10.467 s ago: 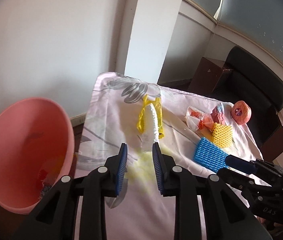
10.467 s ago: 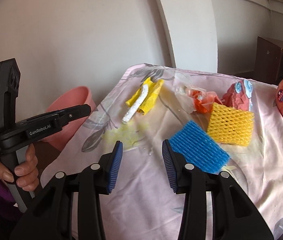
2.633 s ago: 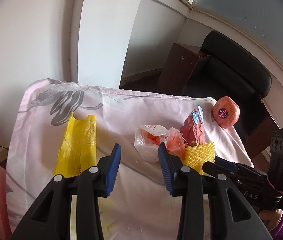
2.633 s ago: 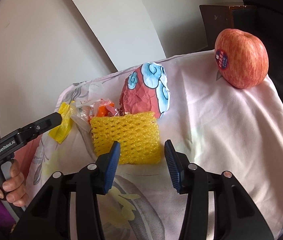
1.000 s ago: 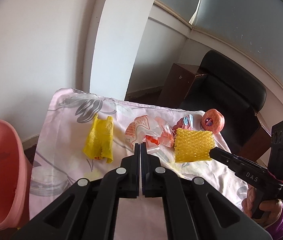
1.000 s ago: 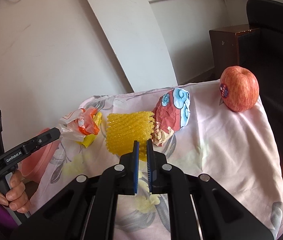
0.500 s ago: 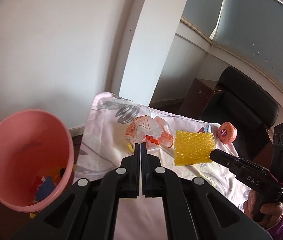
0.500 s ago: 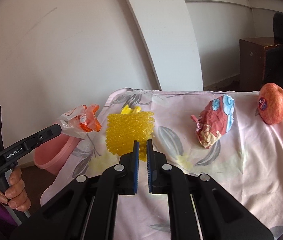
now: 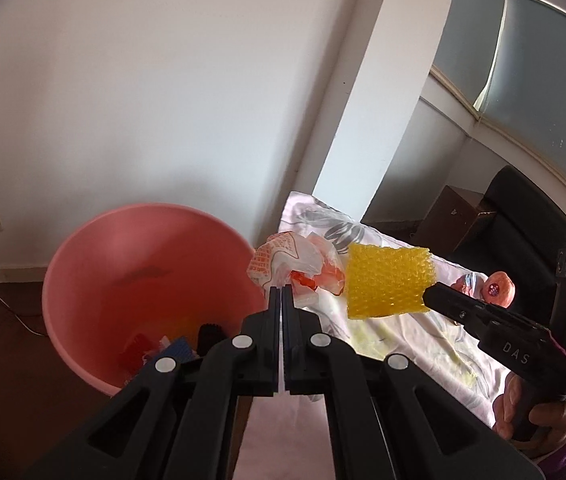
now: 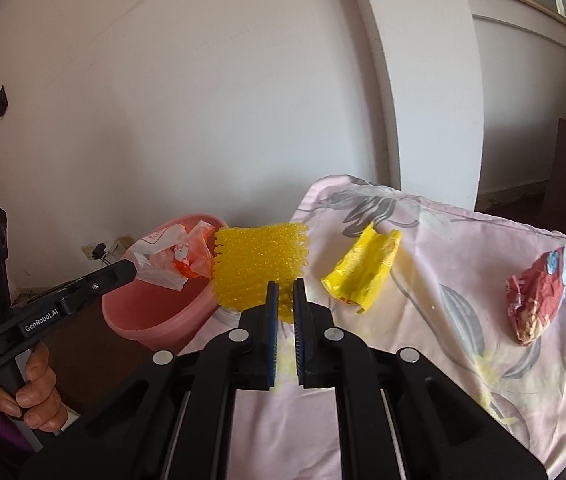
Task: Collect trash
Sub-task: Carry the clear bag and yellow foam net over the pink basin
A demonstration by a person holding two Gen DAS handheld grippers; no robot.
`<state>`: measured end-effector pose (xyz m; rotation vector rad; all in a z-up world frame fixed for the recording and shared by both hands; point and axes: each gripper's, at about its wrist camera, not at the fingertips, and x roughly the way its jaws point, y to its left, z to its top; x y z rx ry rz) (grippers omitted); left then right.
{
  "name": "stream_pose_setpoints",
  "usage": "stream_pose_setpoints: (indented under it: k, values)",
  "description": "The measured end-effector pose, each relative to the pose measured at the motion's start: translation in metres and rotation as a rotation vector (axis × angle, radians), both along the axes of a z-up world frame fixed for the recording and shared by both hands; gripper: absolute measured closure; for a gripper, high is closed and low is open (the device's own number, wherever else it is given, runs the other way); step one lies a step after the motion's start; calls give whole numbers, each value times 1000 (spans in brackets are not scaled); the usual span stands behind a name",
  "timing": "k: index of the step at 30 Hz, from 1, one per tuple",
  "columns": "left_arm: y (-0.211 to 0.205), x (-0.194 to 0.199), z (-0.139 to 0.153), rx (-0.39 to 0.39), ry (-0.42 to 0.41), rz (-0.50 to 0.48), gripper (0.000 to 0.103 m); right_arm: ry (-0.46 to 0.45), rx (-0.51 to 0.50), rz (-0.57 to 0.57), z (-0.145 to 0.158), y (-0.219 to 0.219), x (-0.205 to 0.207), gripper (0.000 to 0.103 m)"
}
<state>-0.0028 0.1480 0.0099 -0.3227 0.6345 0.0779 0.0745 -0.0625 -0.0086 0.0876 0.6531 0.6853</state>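
Against a white wall, a pink bin (image 9: 95, 280) stands beside the cloth-covered table (image 10: 423, 300). The left gripper (image 9: 281, 294) pinches a crumpled plastic bag (image 9: 287, 260) at the bin's rim; the right gripper (image 10: 284, 292) clamps yellow foam netting (image 10: 261, 268) beside it.

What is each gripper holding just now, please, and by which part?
The left gripper pinches the crumpled plastic bag at its lower edge. The right gripper clamps the yellow foam net at its bottom edge.
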Motion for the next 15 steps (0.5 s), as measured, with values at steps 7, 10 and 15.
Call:
stream_pose_setpoints:
  k: [7, 10, 15]
  values:
    - [23, -13, -5, -2, 15, 60, 103, -11, -12, 70, 7, 35, 3, 95]
    - [30, -17, -7, -4, 22, 82, 103, -12, -26, 97, 7, 50, 4, 95]
    - [42, -26, -11, -1, 34, 116, 103, -14, -49, 141, 6, 71, 5, 95]
